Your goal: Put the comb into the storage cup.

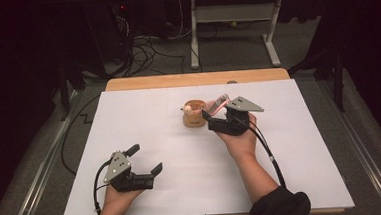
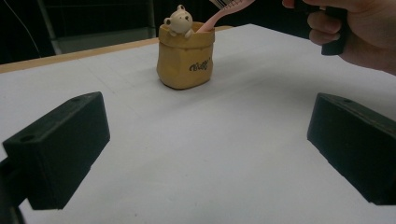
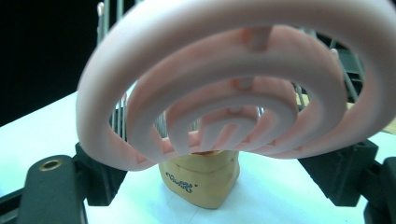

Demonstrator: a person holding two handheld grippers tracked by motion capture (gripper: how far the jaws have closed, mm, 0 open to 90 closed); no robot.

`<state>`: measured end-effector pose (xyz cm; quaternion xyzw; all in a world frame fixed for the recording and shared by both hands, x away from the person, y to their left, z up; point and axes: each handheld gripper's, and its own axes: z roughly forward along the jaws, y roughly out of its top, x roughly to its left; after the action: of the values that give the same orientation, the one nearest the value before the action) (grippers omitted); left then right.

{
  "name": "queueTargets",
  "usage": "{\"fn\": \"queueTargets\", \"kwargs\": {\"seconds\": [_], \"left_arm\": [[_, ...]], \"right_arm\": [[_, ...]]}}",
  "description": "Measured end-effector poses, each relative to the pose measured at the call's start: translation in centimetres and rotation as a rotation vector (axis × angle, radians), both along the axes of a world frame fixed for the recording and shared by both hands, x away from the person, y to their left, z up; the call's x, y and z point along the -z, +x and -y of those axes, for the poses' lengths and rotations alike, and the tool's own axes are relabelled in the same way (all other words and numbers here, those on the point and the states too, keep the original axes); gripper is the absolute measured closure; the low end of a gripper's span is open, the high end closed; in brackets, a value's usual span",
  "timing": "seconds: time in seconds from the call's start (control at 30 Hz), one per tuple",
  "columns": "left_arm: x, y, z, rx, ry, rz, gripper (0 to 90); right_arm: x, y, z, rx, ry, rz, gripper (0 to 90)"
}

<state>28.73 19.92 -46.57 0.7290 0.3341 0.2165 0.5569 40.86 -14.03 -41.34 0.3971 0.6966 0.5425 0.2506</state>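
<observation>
Pink plastic hairbrush, its handle end in the tan sack-shaped holder with a small bear figure, leans up and right toward the right tongs, clamped on its looped head. Insertion looks nearly done; release remains. Near left of the holder, the left tongs gape empty over the white desk.

Dim room, grey carpet, white desk frame, cables

Lab: cables; desk frame; white table.

Only the cup and hairbrush interrupt the bare white table.
</observation>
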Motion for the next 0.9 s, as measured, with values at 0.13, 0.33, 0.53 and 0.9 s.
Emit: {"fn": "queueTargets", "kwargs": {"seconds": [0.13, 0.33, 0.53, 0.9], "left_arm": [[-0.08, -0.04, -0.03, 0.001, 0.001, 0.005, 0.0], [-0.10, 0.01, -0.11, -0.001, 0.004, 0.006, 0.0], [-0.13, 0.03, -0.14, -0.003, 0.002, 0.007, 0.0], [-0.14, 0.08, -0.26, -0.004, 0.000, 0.007, 0.0]], "right_arm": [[-0.03, -0.06, -0.03, -0.001, -0.009, 0.000, 18.9], [0.09, -0.08, 0.21, -0.001, -0.004, -0.008, 18.8], [0.19, -0.08, 0.29, 0.000, -0.004, -0.010, 18.7], [0.07, -0.07, 0.41, 0.005, -0.013, -0.007, 16.9]]}}
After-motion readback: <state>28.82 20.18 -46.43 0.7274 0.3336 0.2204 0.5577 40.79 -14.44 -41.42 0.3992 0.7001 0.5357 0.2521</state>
